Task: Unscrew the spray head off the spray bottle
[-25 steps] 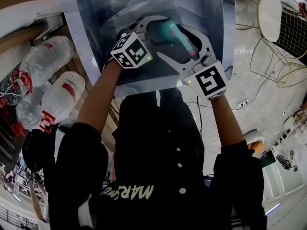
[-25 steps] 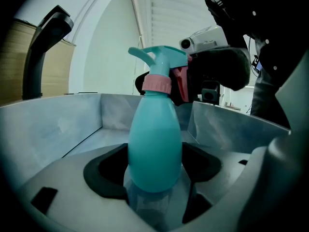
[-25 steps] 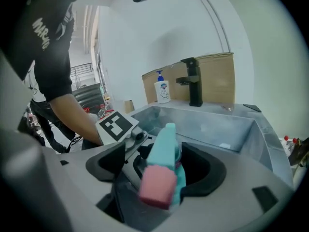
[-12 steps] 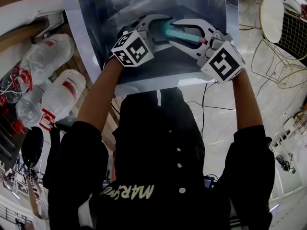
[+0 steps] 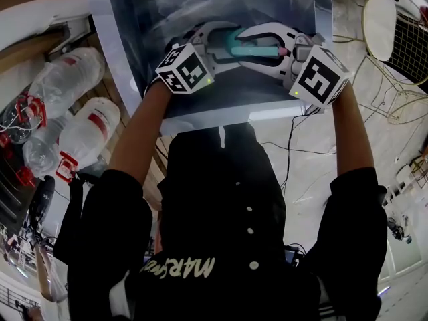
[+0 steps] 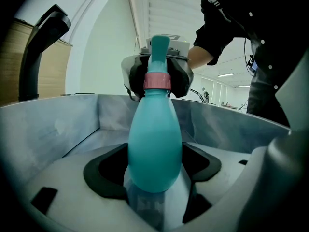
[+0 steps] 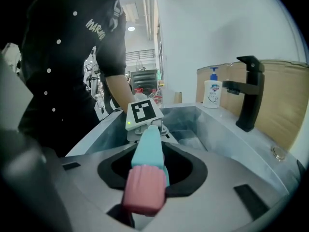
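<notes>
Over the steel sink (image 5: 134,19), past the plastic water bottles (image 5: 67,79) lying on the left, the left gripper (image 5: 224,43) has its jaws clamped on the belly of the teal spray bottle (image 6: 154,144), which is held roughly level above the basin. To its right, the right gripper (image 5: 264,45) faces it, jaws just closed onto the pink collar (image 6: 157,81) under the spray head (image 6: 159,47).

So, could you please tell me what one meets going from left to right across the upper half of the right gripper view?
Person's black shirt → marker cube → soap dispenser → black faucet. I left out the spray bottle because it overlaps the cube.
</notes>
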